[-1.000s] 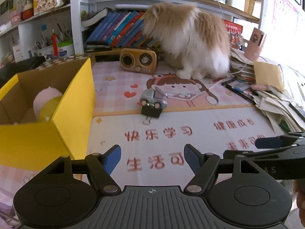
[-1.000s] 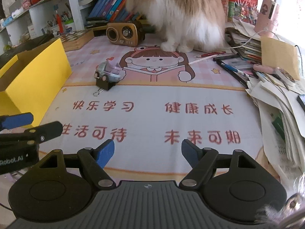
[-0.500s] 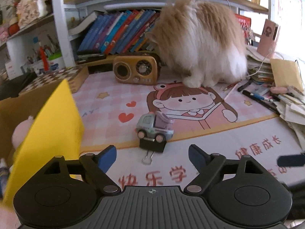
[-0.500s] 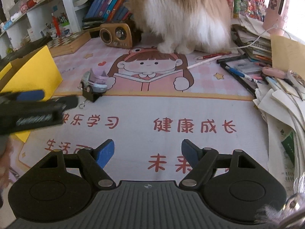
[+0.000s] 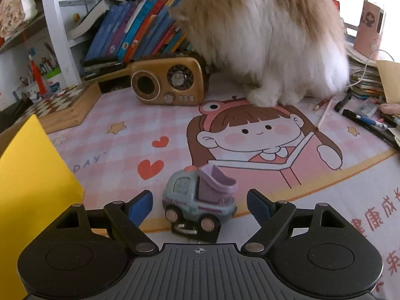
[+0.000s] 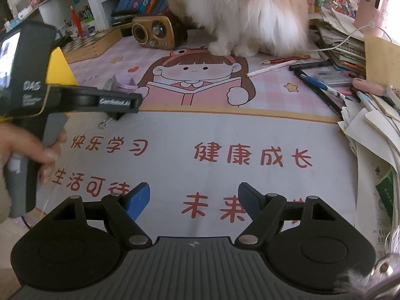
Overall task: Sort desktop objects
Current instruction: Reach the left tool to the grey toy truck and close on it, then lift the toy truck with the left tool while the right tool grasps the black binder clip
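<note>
A small grey-blue toy truck with a lilac bed sits on the desk mat, on top of a black binder clip. My left gripper is open, its blue fingertips either side of the truck without touching it. In the right wrist view the truck is partly hidden behind the left gripper's body, and the clip's wire handle shows below it. My right gripper is open and empty above the mat's near part. The yellow box stands at the left.
A fluffy cat stands at the back of the mat beside a gold retro radio. A chessboard box lies back left. Pens, pencils and paper stacks crowd the right side. Books line the shelf behind.
My left gripper moved forward and right, away from the yellow box, until its open fingers flank the toy truck. My right gripper advanced slightly and stayed open.
</note>
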The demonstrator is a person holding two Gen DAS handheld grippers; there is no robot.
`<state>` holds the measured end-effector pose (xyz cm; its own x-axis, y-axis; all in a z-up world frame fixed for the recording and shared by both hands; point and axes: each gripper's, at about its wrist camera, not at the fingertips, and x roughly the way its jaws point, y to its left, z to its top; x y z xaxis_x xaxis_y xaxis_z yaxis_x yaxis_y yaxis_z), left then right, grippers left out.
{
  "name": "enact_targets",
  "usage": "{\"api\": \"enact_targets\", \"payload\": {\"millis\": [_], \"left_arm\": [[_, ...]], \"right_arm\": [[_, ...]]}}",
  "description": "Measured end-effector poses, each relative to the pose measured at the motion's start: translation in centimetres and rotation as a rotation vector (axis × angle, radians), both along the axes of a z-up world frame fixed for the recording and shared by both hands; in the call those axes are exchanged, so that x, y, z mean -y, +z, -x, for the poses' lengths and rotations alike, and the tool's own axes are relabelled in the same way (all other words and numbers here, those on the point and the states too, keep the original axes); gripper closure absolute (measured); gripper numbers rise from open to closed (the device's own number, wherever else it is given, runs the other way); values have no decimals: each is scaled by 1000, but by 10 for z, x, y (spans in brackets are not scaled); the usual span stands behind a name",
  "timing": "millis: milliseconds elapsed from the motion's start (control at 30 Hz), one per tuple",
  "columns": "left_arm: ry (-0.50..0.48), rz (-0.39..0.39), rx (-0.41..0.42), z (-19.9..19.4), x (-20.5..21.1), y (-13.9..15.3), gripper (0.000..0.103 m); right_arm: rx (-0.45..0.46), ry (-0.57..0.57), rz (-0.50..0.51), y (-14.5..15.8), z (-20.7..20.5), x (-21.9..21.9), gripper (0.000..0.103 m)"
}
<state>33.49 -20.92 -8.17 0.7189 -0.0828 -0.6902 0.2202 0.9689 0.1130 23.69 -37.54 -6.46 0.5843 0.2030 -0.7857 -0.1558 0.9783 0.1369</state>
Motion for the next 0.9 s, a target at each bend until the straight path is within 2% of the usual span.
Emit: {"api": "enact_targets", "payload": {"millis": [100,267,367,467,733,867,900], "left_arm": [[-5,-11,-2,-4,1,-1,40],[5,29,18,5,-6,12,40],[31,122,61,26,-22,37,40],[59,167,96,56,-39,58,40],[216,204,74,124,-81,80,40],[271,198,76,143,-90,82,40],[280,198,78,146,-91,83,40]], "right_arm": [[-3,22,-4,-1,-4,-4,27],[17,64,-7,3,-12,-13,27],[33,93,-17,5,-20,-21,27],[40,130,-25,3,-33,-32,27],[96,286,-30,-5,-76,-71,27],[135,365,-11,-10,-97,-92,31],[135,365,-11,-10,-97,-92,35]]}}
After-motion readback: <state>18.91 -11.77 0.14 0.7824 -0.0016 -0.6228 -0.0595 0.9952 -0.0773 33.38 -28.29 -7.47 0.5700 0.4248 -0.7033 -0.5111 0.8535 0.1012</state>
